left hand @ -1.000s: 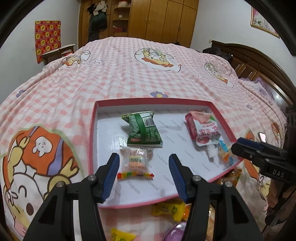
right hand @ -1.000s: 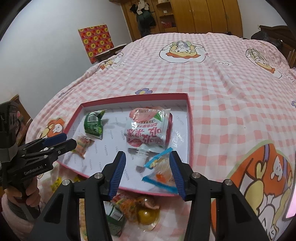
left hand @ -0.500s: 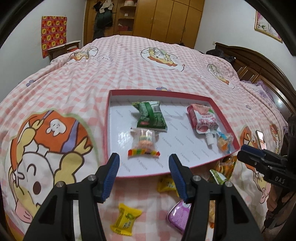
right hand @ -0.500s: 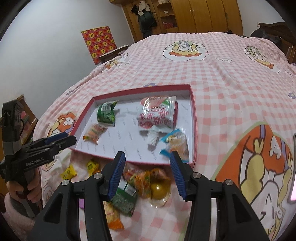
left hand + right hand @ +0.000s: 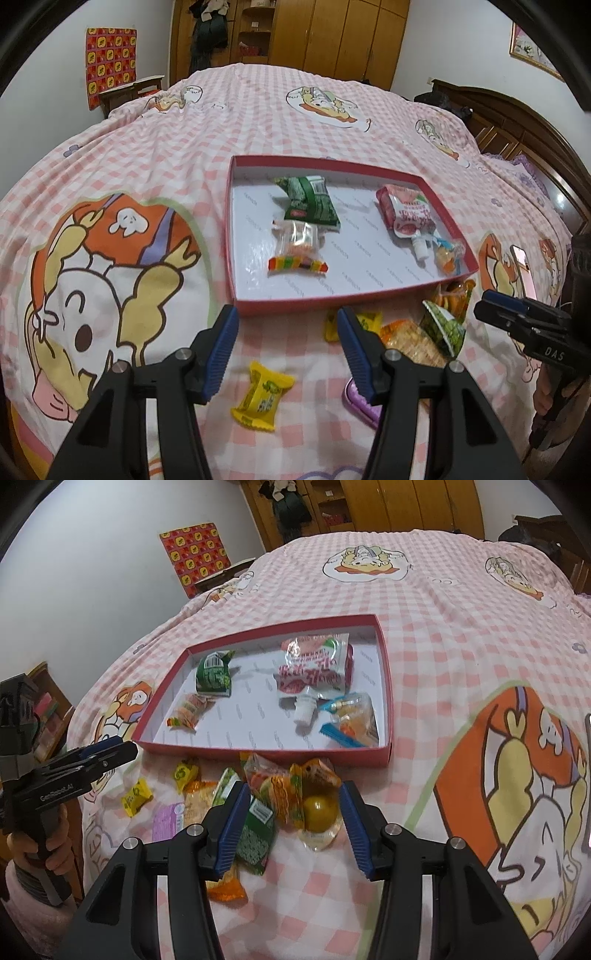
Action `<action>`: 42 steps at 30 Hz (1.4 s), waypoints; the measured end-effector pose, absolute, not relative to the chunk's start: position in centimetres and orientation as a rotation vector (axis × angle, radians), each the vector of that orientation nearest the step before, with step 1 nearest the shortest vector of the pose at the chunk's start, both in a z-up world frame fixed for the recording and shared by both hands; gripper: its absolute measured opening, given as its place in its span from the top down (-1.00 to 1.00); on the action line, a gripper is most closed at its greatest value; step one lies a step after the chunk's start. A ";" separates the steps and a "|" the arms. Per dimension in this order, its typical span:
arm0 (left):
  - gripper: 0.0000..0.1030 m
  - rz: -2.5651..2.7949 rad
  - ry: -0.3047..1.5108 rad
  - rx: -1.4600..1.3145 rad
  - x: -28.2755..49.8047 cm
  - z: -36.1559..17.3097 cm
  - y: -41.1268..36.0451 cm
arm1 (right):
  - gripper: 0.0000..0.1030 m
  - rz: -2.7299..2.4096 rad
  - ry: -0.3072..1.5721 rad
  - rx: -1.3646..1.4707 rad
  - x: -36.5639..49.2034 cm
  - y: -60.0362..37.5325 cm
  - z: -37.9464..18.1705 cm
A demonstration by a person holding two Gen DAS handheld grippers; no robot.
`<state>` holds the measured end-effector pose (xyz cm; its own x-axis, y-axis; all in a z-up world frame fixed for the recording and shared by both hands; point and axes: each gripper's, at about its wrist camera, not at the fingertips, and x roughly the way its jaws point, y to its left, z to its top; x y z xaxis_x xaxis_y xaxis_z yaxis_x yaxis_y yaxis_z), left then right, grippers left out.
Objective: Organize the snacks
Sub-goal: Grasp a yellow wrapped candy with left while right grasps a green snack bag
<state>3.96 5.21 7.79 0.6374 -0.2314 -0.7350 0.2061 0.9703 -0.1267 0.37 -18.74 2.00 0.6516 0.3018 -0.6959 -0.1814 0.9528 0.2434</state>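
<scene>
A red-rimmed tray (image 5: 232,236) (image 5: 384,672) lies on the bed and holds a green packet (image 5: 310,201), a rainbow candy bag (image 5: 297,251), a red spout pouch (image 5: 406,214) and a blue-ended candy bag (image 5: 351,720). Loose snacks lie in front of it: yellow candies (image 5: 264,395) (image 5: 136,797), a purple packet (image 5: 360,400), a jelly cup (image 5: 319,812), and green and orange packets (image 5: 256,834). My left gripper (image 5: 286,332) is open and empty above the bedspread near the tray. My right gripper (image 5: 291,808) is open over the snack pile.
The pink checked bedspread (image 5: 110,184) covers the whole bed. A dark wooden headboard (image 5: 517,122) stands to the right, wardrobes (image 5: 332,33) at the far wall. A phone (image 5: 519,258) lies on the bed at the right.
Both grippers have drawn back from over the tray toward the near edge of the bed. The loose snacks in front of the tray have come into view. Both stay open.
</scene>
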 end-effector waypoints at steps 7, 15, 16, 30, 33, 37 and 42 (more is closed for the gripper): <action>-0.13 -0.251 0.874 -0.018 3.2 7.0 5.5 | 0.00 0.268 0.838 0.171 -0.2 -18.8 1.3; -0.13 -0.256 0.910 -0.015 2.4 5.8 5.8 | 0.00 0.266 0.857 0.169 -0.5 -18.7 0.7; -0.13 -0.257 0.913 -0.015 2.3 5.7 5.8 | 0.00 0.267 0.859 0.171 -0.5 -18.6 0.6; 0.28 -0.291 0.917 0.055 1.2 4.3 5.2 | 0.00 0.295 0.885 0.161 -1.0 -17.8 0.2; 0.28 -0.281 0.922 0.046 1.4 4.0 5.5 | 0.00 0.306 0.890 0.159 -1.2 -17.4 0.2; 0.49 -0.245 0.965 0.033 1.9 2.9 6.1 | 0.00 0.323 0.895 0.160 -1.2 -16.8 0.2; 0.54 -0.255 0.971 -0.024 2.2 2.5 7.0 | 0.00 0.342 0.914 0.170 -0.8 -15.9 -0.3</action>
<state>2.24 7.02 2.55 0.5368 -0.2245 -0.8133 0.2035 0.9699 -0.1334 -0.78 -15.88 -0.26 0.5616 0.3600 -0.7450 -0.2173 0.9330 0.2870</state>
